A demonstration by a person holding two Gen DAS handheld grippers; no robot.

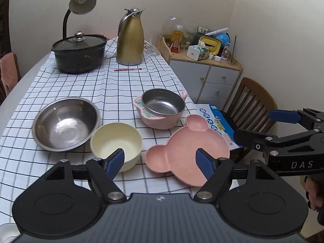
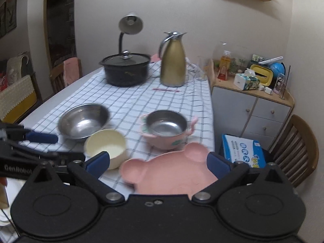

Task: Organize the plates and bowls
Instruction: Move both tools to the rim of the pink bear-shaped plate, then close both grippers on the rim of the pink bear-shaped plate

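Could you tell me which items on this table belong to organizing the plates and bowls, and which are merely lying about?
Belongs to the job:
large steel bowl
cream bowl
pink bear-shaped plate
pink bowl with steel insert

Just lying about:
lidded black pot
gold jug
desk lamp
red pen
empty glass

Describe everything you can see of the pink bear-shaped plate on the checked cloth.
The pink bear-shaped plate looks like matte plastic: a round main well with two smaller round ear compartments, all empty. It lies flat, right way up, at the near right edge of the checked tablecloth, partly overhanging it. It sits beside the cream bowl, in front of the pink-handled steel bowl. Nothing grips it.
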